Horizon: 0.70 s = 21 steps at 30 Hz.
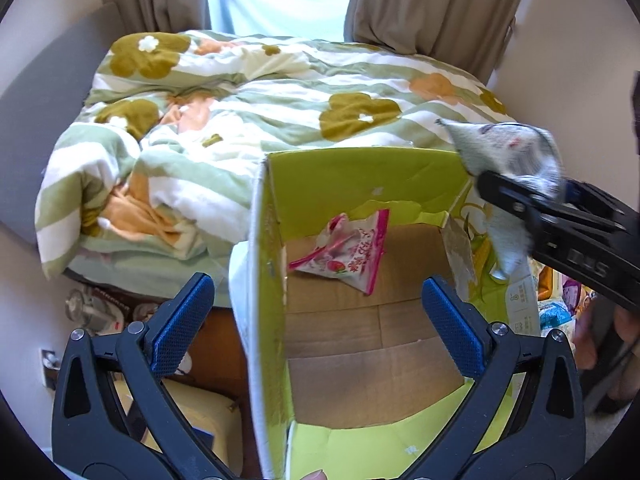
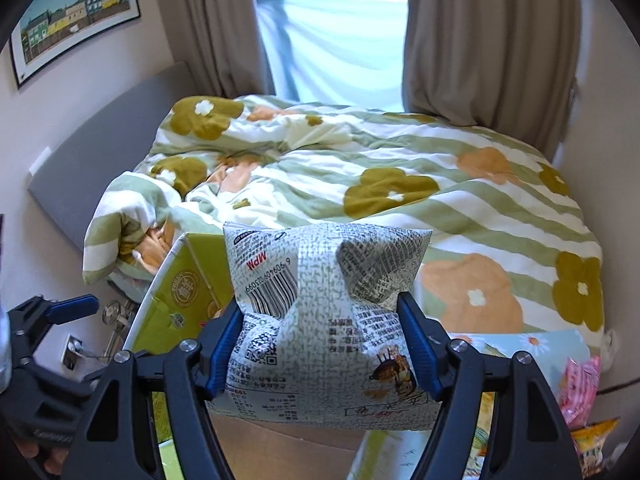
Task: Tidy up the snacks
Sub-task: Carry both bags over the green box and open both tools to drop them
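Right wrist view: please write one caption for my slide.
Right hand-held gripper shut on a grey-white snack bag, held above the green cardboard box beside the bed.

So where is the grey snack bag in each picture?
Left wrist view: the grey snack bag is at the right edge, pinched in the right hand-held gripper, above the green box.
Right wrist view: the bag fills the lower middle, between the fingers.
Shared landmark: the flowered quilt.

Each hand-held gripper (image 1: 318, 320) (image 2: 320, 344) has black plastic arms, silver screws and 2 blue textured pads (image 1: 182, 322).
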Each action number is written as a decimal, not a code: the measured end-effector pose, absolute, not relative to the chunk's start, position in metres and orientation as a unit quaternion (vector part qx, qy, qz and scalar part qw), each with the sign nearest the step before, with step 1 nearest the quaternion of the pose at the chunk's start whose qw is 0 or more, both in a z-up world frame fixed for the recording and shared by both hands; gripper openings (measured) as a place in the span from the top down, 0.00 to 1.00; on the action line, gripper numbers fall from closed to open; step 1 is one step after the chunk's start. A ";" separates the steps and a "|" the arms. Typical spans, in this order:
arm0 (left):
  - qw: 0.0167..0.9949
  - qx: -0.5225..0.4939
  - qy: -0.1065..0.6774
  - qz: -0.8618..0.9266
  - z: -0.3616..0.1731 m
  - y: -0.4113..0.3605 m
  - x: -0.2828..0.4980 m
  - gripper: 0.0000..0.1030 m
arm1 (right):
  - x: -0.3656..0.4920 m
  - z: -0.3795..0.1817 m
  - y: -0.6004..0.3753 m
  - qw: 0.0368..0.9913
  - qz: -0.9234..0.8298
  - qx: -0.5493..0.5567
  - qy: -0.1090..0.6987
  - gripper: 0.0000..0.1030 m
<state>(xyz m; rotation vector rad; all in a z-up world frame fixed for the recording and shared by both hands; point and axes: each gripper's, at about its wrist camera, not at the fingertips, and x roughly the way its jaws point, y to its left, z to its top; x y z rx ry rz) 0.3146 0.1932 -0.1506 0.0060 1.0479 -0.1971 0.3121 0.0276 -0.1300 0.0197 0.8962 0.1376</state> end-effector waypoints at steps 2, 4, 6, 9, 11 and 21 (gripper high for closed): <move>0.861 -0.001 0.500 -0.091 -0.151 0.197 0.313 0.00 | 0.321 -0.138 0.032 0.894 0.071 0.012 0.442 0.33; 0.861 -0.006 0.500 -0.089 -0.151 0.201 0.310 0.00 | 0.328 -0.145 0.035 0.890 0.073 0.017 0.451 0.33; 0.862 -0.004 0.500 -0.084 -0.153 0.204 0.308 0.00 | 0.336 -0.155 0.037 0.875 0.095 0.035 0.474 0.20; 0.862 -0.002 0.501 -0.078 -0.155 0.207 0.304 0.00 | 0.333 -0.161 0.037 0.875 0.088 0.037 0.475 0.00; 0.862 -0.003 0.501 -0.077 -0.156 0.209 0.302 0.00 | 0.327 -0.161 0.038 0.880 0.085 0.023 0.466 0.00; 0.873 0.005 0.480 -0.080 -0.138 0.206 0.296 0.00 | 0.299 -0.131 0.031 0.889 0.071 0.010 0.453 0.00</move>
